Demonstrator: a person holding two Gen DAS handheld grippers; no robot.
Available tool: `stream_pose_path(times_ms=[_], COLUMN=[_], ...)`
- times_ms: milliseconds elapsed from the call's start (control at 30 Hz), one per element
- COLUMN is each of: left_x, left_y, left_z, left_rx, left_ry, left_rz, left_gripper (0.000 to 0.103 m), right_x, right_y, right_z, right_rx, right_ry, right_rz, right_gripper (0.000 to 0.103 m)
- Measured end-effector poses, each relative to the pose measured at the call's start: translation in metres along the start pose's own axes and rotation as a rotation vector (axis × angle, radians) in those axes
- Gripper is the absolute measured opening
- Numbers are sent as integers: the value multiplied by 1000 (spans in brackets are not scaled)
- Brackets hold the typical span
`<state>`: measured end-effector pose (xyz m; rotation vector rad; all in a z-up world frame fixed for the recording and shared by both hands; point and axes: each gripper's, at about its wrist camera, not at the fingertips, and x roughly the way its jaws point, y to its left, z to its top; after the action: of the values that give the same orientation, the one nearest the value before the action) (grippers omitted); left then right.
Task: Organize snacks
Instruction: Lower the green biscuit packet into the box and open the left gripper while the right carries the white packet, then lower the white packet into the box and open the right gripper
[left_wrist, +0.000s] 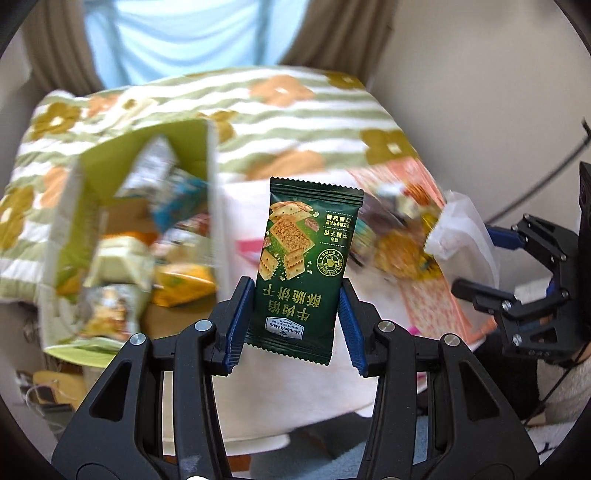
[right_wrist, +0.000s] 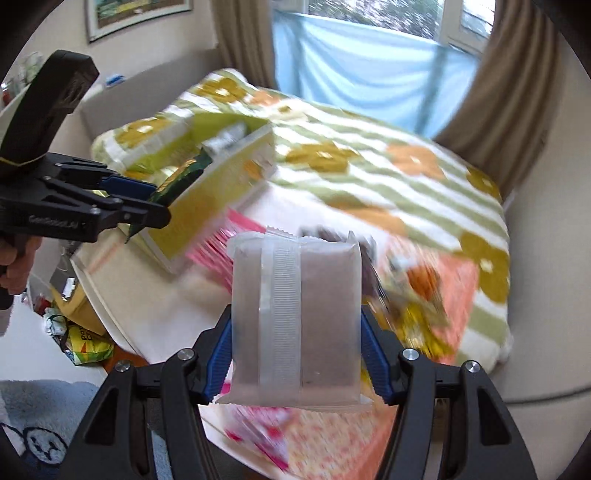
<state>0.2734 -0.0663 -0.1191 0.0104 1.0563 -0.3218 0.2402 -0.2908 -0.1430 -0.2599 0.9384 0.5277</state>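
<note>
My left gripper (left_wrist: 293, 321) is shut on a dark green cracker packet (left_wrist: 301, 266) and holds it upright in the air. It also shows in the right wrist view (right_wrist: 155, 206), beside the green box. My right gripper (right_wrist: 295, 354) is shut on a frosted white packet with brown contents (right_wrist: 295, 314); that packet shows in the left wrist view (left_wrist: 461, 229). A green open box (left_wrist: 74, 206) holding several snacks lies at left, also seen in the right wrist view (right_wrist: 207, 206). A pile of loose snacks (left_wrist: 395, 236) lies on an orange patterned box (left_wrist: 436, 302).
A bed with a green-striped flowered blanket (left_wrist: 295, 122) lies behind. A white surface (left_wrist: 303, 398) carries the boxes. Pink packets (right_wrist: 218, 247) lie near the green box. A snack bag (right_wrist: 88, 349) lies on the floor at left. Curtains (right_wrist: 369, 70) hang behind.
</note>
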Motion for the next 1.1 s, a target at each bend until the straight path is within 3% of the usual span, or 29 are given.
stream_pose_path(times_ms=[233, 467, 600, 800, 833, 900, 933, 967, 1100], left_x=[-9, 11, 19, 31, 33, 37, 37, 36, 35], left_y=[84, 161, 183, 192, 192, 193, 193, 194, 198], left_z=[12, 9, -4, -22, -24, -28, -30, -33, -39], left_rx=[-87, -135, -135, -48, -36, -21, -19, -21, -29], left_ry=[-34, 5, 27, 40, 46, 52, 45, 32, 26], left_rz=[63, 87, 62, 70, 74, 66, 63, 62, 55], left_gripper=[42, 41, 41, 42, 44, 69, 94, 102, 102], right_x=[14, 54, 78, 97, 99, 104, 106, 109, 116], right_y=[54, 107, 127, 147, 147, 149, 150, 151, 153], right_z=[68, 122, 134, 139, 139, 139, 139, 139, 141], right_rx=[-41, -47, 24, 72, 79, 96, 103, 110, 116], right_ry=[-75, -93, -66, -26, -22, -12, -8, -2, 15], right_rz=[61, 114, 159, 121, 117, 112, 111, 109, 104], right_gripper=[58, 58, 58, 58, 58, 58, 58, 58, 58])
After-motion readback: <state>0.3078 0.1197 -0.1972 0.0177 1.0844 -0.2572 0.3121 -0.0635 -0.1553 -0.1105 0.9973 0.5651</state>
